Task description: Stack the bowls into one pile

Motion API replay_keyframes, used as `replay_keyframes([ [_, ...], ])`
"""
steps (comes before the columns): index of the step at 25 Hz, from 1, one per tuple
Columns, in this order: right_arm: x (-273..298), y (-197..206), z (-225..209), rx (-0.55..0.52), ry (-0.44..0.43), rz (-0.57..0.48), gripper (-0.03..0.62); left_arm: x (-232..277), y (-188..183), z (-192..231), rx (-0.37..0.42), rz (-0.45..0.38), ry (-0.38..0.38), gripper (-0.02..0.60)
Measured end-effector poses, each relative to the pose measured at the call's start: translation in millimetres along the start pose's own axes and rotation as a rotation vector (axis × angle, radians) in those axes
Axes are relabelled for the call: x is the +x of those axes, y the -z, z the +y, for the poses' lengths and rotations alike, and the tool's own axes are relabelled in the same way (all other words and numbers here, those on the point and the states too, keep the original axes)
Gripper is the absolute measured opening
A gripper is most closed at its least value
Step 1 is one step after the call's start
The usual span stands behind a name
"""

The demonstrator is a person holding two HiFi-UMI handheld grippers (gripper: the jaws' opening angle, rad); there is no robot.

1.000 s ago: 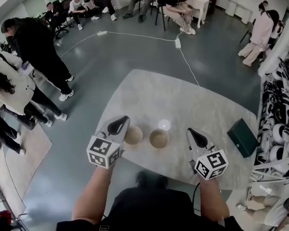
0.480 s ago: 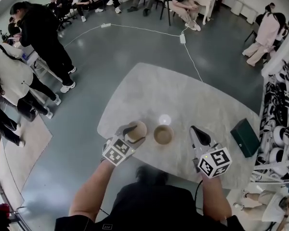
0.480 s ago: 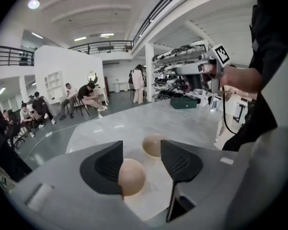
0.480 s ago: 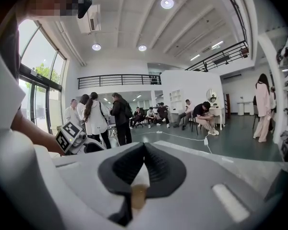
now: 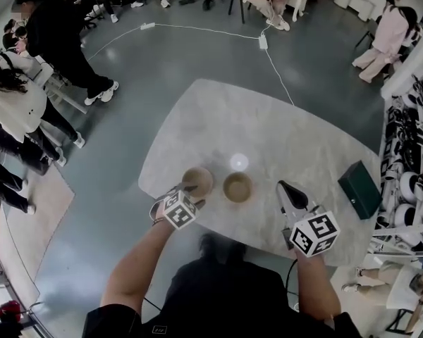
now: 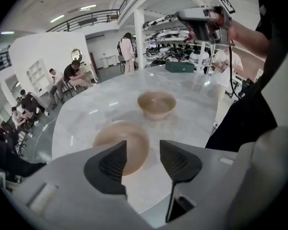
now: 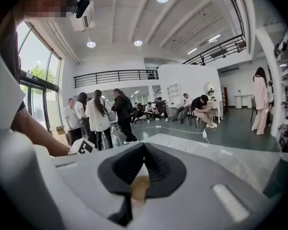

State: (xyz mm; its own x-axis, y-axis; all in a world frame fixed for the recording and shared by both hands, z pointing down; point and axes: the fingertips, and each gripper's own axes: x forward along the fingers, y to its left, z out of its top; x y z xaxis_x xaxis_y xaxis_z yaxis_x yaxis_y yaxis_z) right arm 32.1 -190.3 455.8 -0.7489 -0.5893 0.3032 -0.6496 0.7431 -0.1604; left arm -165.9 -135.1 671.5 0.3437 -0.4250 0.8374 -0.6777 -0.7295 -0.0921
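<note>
Bowls: two round, smooth, tan ones, a left bowl (image 5: 197,180) and a right bowl (image 5: 237,187), sit a little apart on the pale marbled surface (image 5: 296,132). The left gripper (image 5: 192,193) hangs by the left bowl. The right gripper (image 5: 287,189) is off to the right.

Left gripper view: its ribbed black fingers (image 6: 110,166) have just spread wide above the near bowl's edge, not touching it.

Right gripper view: its fingers (image 7: 158,169) are pressed together, holding nothing.

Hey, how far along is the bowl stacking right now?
Done: nothing stacked; the left bowl and right bowl sit apart on the marble table. In hand: the left gripper is low at the left bowl, its jaws have just been opening, nothing gripped between them; the right gripper is shut and empty. Left: grasp one bowl, nest it in the other.
</note>
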Motion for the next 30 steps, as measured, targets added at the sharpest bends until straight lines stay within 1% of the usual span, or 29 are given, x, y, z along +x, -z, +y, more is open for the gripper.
replay_keyframes([
  [3, 0.3, 4.1, 0.9, 0.006, 0.002, 0.011, 0.003, 12.8, 12.2, 0.5, 0.050, 0.060, 0.008, 0.211],
  [7, -3.8, 9.7, -4.0, 0.012, 0.006, 0.020, 0.003, 26.5, 13.3, -6.4, 0.094, 0.095, 0.036, 0.183],
  [10, -3.1, 11.1, -4.8, 0.017, 0.013, 0.025, 0.003, 33.6, 20.0, -9.1, 0.139, 0.133, 0.054, 0.127],
  [12, -1.0, 11.2, -2.9, 0.018, 0.016, 0.028, 0.003, 35.3, 24.7, -8.1, 0.175, 0.151, 0.047, 0.083],
  [15, 0.4, 12.2, -0.8, 0.017, 0.019, 0.033, 0.003, 35.6, 25.1, -7.9, 0.266, 0.164, 0.022, 0.044],
  [16, 1.0, 12.7, 0.9, 0.017, 0.021, 0.035, 0.003, 34.5, 24.1, -7.1, 0.286, 0.159, 0.013, 0.031],
  [18, 3.0, 12.4, 6.6, 0.015, 0.025, 0.037, 0.003, 29.1, 21.1, -3.2, 0.285, 0.130, -0.001, 0.024],
  [22, 8.9, 9.1, 20.8, 0.011, 0.027, 0.038, 0.003, 10.2, 12.1, 6.7, 0.224, 0.049, -0.018, 0.021],
  [27, 5.5, 7.3, 29.6, 0.006, 0.050, 0.030, 0.003, -16.2, -14.0, 16.7, 0.144, -0.075, -0.031, 0.021],
  [30, 3.6, 5.4, 38.0, 0.001, 0.077, 0.020, 0.003, -33.6, -27.6, 25.7, 0.124, -0.146, -0.037, 0.021],
])
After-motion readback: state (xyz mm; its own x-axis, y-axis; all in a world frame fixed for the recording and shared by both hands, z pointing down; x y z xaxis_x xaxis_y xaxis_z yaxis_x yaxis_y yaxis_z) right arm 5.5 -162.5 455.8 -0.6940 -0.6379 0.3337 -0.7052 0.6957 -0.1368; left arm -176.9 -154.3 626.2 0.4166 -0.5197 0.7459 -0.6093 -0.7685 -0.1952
